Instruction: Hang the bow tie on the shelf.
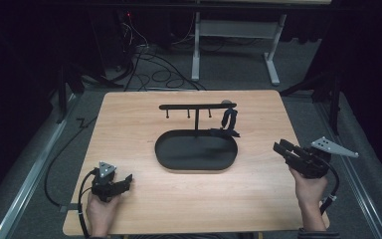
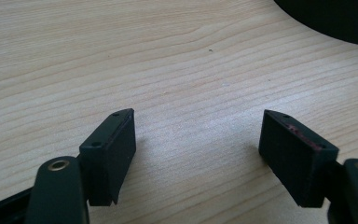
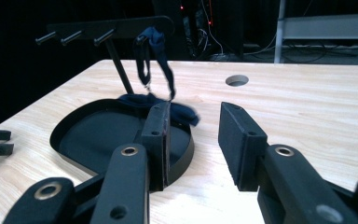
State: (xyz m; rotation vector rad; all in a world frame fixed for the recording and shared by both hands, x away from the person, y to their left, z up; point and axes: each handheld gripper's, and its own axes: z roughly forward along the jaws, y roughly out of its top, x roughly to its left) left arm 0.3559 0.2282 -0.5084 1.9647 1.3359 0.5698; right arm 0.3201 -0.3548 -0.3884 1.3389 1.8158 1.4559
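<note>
A dark blue lanyard hung from the rightmost peg of a black T-shaped rack, its strap looped over the bar's end and drooping slack (the lower part pooled in a crumpled heap on the rim). The rack stood upright in a black oval tray at the centre of the wooden table.
</note>
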